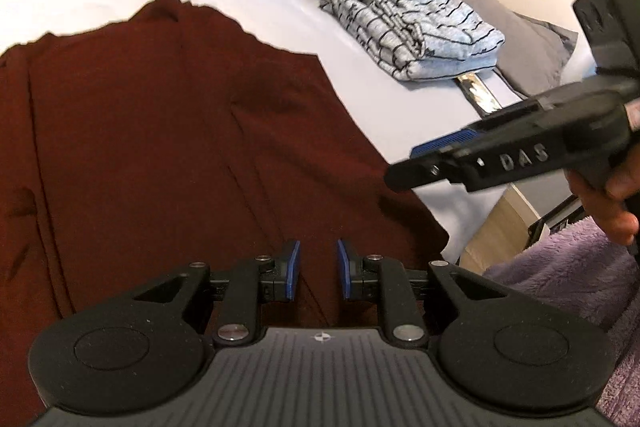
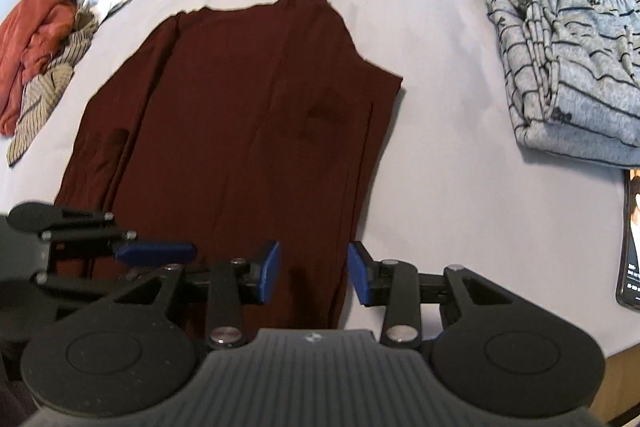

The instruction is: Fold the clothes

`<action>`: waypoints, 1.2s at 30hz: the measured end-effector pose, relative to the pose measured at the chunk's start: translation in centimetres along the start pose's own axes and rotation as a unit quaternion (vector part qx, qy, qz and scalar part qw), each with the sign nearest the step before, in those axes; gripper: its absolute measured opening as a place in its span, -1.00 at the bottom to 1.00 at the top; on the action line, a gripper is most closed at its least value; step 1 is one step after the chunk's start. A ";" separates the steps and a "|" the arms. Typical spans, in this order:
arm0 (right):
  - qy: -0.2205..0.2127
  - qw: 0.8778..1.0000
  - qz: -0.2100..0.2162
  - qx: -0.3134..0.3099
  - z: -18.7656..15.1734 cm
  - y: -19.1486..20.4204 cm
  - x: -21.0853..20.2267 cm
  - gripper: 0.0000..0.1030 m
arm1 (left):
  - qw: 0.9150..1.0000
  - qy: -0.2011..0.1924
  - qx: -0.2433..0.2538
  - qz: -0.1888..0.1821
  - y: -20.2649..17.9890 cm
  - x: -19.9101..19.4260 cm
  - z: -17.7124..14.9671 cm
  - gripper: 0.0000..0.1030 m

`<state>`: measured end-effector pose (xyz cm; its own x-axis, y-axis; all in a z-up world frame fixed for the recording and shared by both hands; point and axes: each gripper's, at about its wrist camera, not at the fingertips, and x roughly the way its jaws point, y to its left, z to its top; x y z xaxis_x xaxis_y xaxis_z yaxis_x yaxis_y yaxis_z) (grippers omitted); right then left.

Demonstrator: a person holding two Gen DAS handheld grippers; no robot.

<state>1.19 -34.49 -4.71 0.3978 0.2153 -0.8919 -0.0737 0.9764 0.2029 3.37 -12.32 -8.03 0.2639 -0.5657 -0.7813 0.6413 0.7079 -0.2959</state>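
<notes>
Both my tongs are hanging empty over the maroon garment (image 2: 240, 131) lying flat on the bed (image 2: 432, 155): left gripper (image 1: 318, 269) gaping narrowly, right gripper (image 2: 314, 273) gaping wider.

Both grippers were matte black with blue finger pads, silver screws and ribbed housings; the right gripper (image 1: 424, 163) bore raised letters "DAS", the left gripper (image 1: 318, 269) a small cross-mark.

A dark maroon garment (image 2: 240, 131) lies flat on the bed, sides folded inward, filling the frame's centre and lower left.
</notes>
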 end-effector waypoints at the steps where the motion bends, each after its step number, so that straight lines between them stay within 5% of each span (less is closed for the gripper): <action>1: 0.004 1.000 0.000 -0.002 -0.2 -0.1 0.2 -0.19 | 1.000 0.005 -0.001 0.005 0.1 0.3 -0.1 -0.67; 4: 0.015 1.000 0.007 -0.003 -0.7 -0.3 0.7 -0.29 | 1.000 0.015 -0.004 0.014 0.2 1.1 -0.3 -0.67; 6: 0.021 1.000 0.013 -0.011 -1.0 -0.2 1.0 -0.60 | 1.000 0.014 -0.002 0.012 0.1 1.0 -0.4 -0.68; 10: 0.024 0.999 0.013 -0.040 -1.2 0.5 0.8 -0.81 | 1.000 0.011 0.023 0.016 -0.6 0.7 -0.6 -0.92; 24: 0.013 0.999 0.026 -0.044 -2.1 -0.3 -2.1 -0.90 | 0.999 0.007 -0.017 -0.035 -1.2 -2.8 -1.2 -1.00; 36: 0.084 0.991 0.015 -0.100 -4.8 1.0 -0.8 -0.90 | 0.997 0.055 0.021 -0.041 -2.3 -1.8 -3.7 -1.00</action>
<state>-3.61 -33.59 -5.69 0.2368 0.2279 -0.9445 -0.2701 0.9492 0.1613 -1.23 -11.36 -7.92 0.1311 -0.5693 -0.8116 0.6881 0.6416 -0.3389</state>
